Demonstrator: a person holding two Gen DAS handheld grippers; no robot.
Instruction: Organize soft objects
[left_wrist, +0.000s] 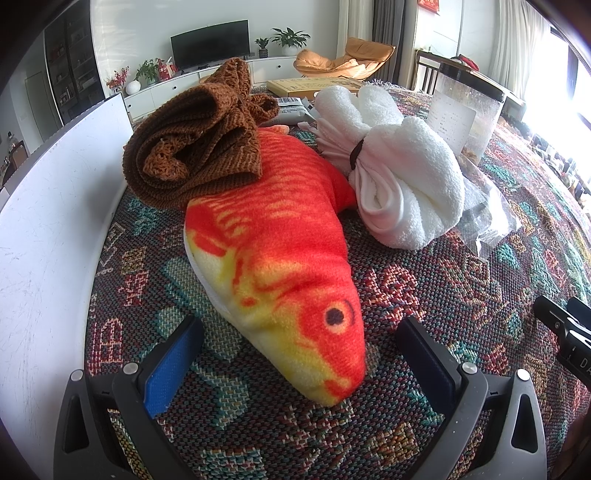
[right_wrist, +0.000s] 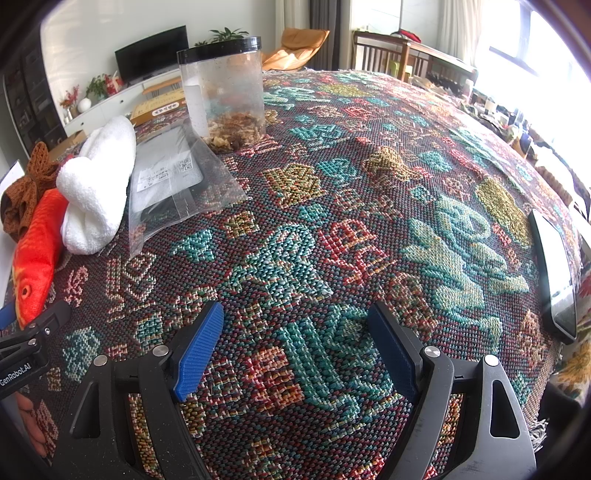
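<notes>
Plush fish (left_wrist: 280, 258) was seen lying head-first toward the left gripper (left_wrist: 299, 363), its snout between the 2 widely spread jaws, which held nothing. Its tail end was overlapped by a brown knitted cloth (left_wrist: 195, 147), and a rolled white towel (left_wrist: 402, 170) lay just beside it on the patterned tablecloth (left_wrist: 424, 295). A good grasp was judged to need the jaws advanced further along the body, past the tapering snout (soft stuffing would be squeezed out of a shallow pinch), then closed gently. The right gripper (right_wrist: 295, 350) was held wide apart and empty over bare cloth, well clear of the pile.
</notes>
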